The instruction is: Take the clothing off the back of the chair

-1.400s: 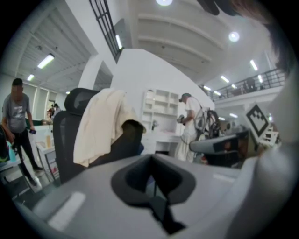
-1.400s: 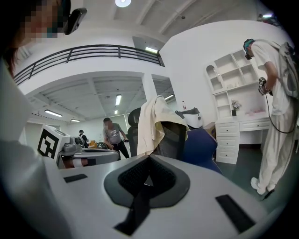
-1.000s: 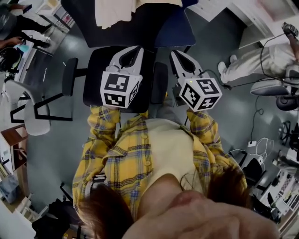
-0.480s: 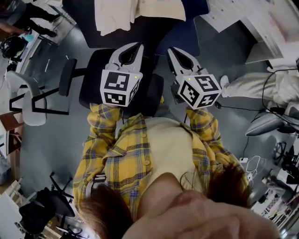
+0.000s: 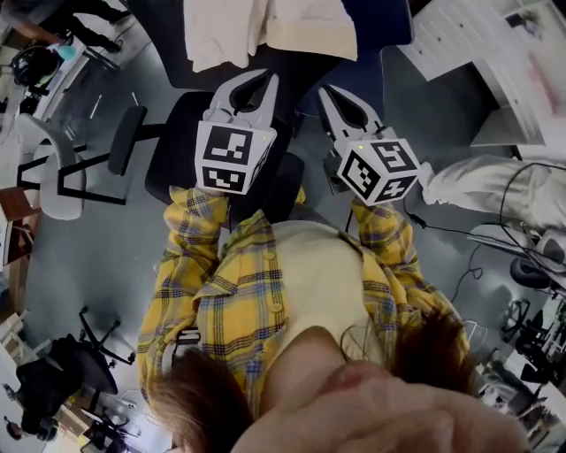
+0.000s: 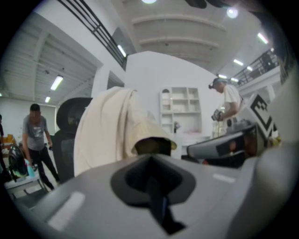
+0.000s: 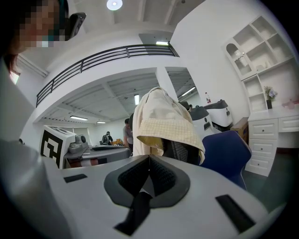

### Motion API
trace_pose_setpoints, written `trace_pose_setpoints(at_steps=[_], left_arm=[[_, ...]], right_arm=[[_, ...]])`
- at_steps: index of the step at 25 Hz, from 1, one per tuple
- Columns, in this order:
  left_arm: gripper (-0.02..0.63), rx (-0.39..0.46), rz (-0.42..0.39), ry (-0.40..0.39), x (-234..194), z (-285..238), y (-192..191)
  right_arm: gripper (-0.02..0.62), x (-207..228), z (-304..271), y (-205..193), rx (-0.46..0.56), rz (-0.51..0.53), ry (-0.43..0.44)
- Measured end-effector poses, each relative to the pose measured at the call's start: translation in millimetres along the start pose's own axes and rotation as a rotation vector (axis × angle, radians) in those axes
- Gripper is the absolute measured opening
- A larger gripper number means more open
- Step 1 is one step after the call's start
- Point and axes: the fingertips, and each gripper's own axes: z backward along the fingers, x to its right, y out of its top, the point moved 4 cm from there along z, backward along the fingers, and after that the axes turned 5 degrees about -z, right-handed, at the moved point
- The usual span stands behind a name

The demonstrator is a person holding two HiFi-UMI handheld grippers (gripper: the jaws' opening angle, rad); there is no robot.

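cream clothing is draped over the top edge of the black chair's back. in the right gripper view the back's mesh shows under its hem. not touched yet. left tongs & right tongs are both pressed together w/ nothing btw them. they're held side by side above the chair's seat, pointing at the garment but short of it. the seat lies btw the person holding them and the back. an armrest sticks out at the seat's left edge. a blue chair stands just beside the black one on the right, nearest the right tongs. a grey chair is further left, well apart. a person in pale clothes is off to the right. in the left gripper view, bg behind the garment: white shelf unit, person in grey tee at left, person w/ cap at right.
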Motion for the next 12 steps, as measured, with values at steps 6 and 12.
trace_pose_setpoints(at_steps=[6, 12], left_arm=[[0.005, -0.002, -0.025, 0.049, -7.6, -10.0, 4.1], [0.042, -0.01, -0.064, 0.076, -7.5, -17.9, 10.9]], right_arm=[[0.012, 1.2, -14.8, 7.5, -0.005, 0.006, 0.063], [0.012, 5.7, -21.9, 18.9, 0.004, 0.001, 0.113]])
